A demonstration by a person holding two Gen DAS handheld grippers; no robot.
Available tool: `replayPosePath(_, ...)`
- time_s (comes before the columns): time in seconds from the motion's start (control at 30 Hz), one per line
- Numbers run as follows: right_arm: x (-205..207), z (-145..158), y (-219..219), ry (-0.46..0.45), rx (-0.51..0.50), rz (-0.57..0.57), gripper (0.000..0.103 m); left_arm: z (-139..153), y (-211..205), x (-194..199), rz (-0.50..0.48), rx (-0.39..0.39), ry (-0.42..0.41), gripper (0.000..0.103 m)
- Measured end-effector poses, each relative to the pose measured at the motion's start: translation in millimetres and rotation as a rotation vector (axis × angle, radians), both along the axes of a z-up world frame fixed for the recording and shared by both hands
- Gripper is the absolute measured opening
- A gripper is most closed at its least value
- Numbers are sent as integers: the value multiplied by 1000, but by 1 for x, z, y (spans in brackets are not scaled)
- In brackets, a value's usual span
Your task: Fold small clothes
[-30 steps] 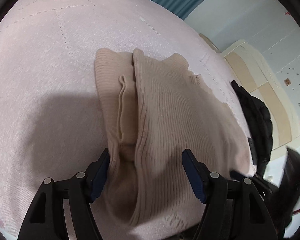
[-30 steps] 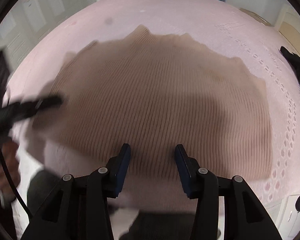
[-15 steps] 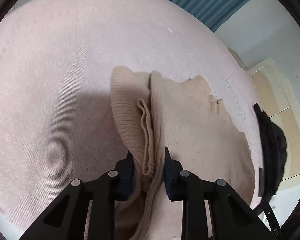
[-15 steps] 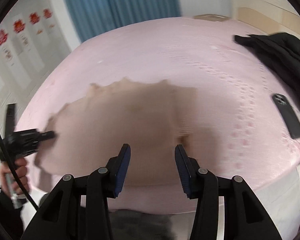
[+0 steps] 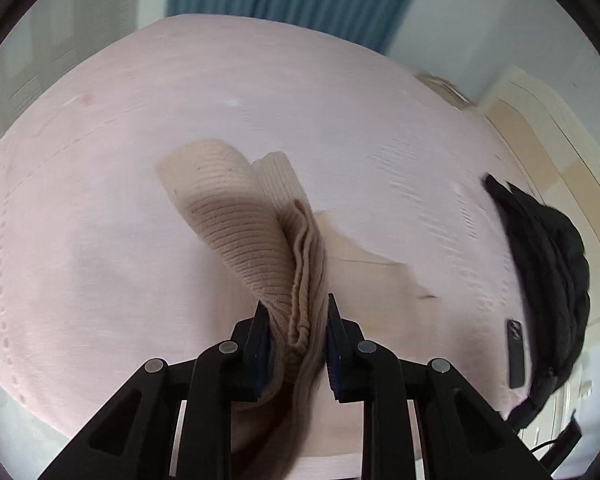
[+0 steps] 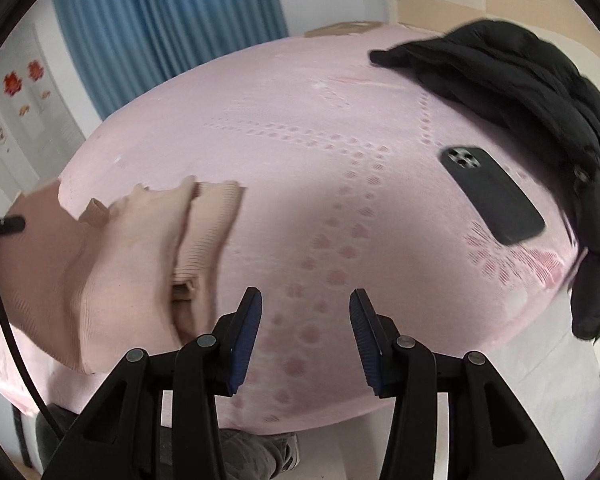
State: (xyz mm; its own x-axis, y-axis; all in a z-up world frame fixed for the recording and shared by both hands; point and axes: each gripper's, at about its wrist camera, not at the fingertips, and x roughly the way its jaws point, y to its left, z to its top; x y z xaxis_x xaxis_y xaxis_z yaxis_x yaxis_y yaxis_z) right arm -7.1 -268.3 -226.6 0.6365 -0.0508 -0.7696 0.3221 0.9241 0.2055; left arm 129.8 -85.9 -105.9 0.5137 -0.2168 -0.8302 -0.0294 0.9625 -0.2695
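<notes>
A beige ribbed knit garment [image 5: 236,232] hangs bunched from my left gripper [image 5: 296,320], which is shut on its folded edge and holds it lifted above the pink bed cover [image 5: 100,240]. In the right wrist view the same garment [image 6: 140,248] is at the left, partly raised off the bed, with the left gripper's black tip [image 6: 8,224] at its far left edge. My right gripper [image 6: 304,308] stands open over bare pink cover to the right of the garment, with nothing between its fingers.
A black jacket [image 6: 520,92] lies at the bed's right side, with a dark phone [image 6: 492,196] beside it. Blue curtains [image 6: 160,20] hang behind the bed. The bed's front edge runs just below both grippers; a cable [image 6: 4,320] hangs at the left.
My left gripper closed on the garment's folded edge and lifted it up off the bed. My right gripper swung right, off the garment and over bare cover near the phone.
</notes>
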Motion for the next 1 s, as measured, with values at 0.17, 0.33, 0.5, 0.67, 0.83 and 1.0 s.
replayPosePath(0.17,-15,-1,-21,14,-17,-8,46,-23,-90,-9,-131,12,25,22)
replayPosePath(0.33,-27,-2,-31,36,-14,5,46,-75,-136,-22,-228,-42,133,29)
replayPosePath(0.5,-22,2,-26,13,37,74,46,-52,-107,-24,-261,-146,72,48)
replayPosePath(0.67,2,17,4,-75,184,220,50,-26,-41,-26,-172,-116,16,62)
replayPosePath(0.83,33,25,45,-140,302,330,54,-40,10,-47,-82,-22,63,62)
replayPosePath(1.0,64,1,75,-69,227,326,8,-65,31,-70,-80,-47,124,62)
